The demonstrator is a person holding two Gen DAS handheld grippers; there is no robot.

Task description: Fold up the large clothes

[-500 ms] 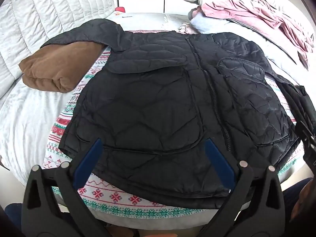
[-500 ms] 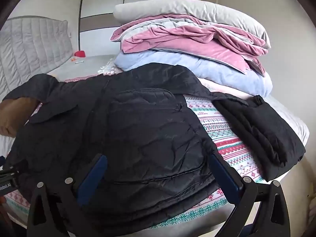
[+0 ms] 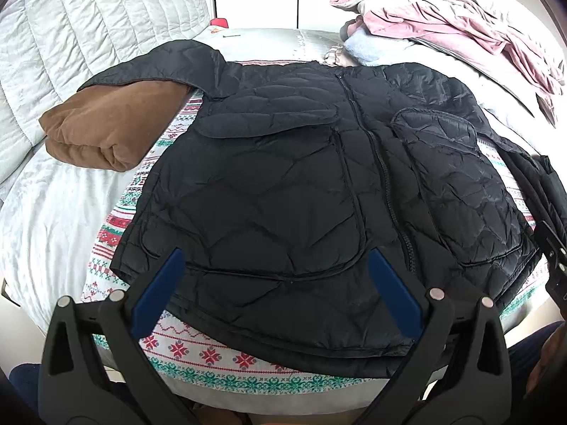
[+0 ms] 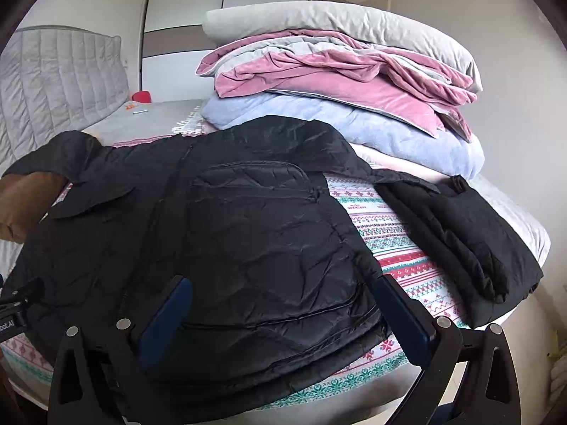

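A black quilted jacket [image 3: 301, 191] lies zipped and front-up on a patterned blanket [image 3: 198, 350] on the bed, both sleeves folded in over its chest. It also shows in the right wrist view [image 4: 248, 241]. My left gripper [image 3: 274, 287] is open and empty, hovering over the jacket's near hem. My right gripper [image 4: 280, 308] is open and empty over the hem on the jacket's right side.
A folded brown garment [image 3: 110, 127] lies at the left under the jacket's hood. A folded black garment [image 4: 460, 237] lies at the right. A stack of pink, blue and grey bedding [image 4: 336, 81] sits behind. A padded headboard [image 3: 71, 35] is far left.
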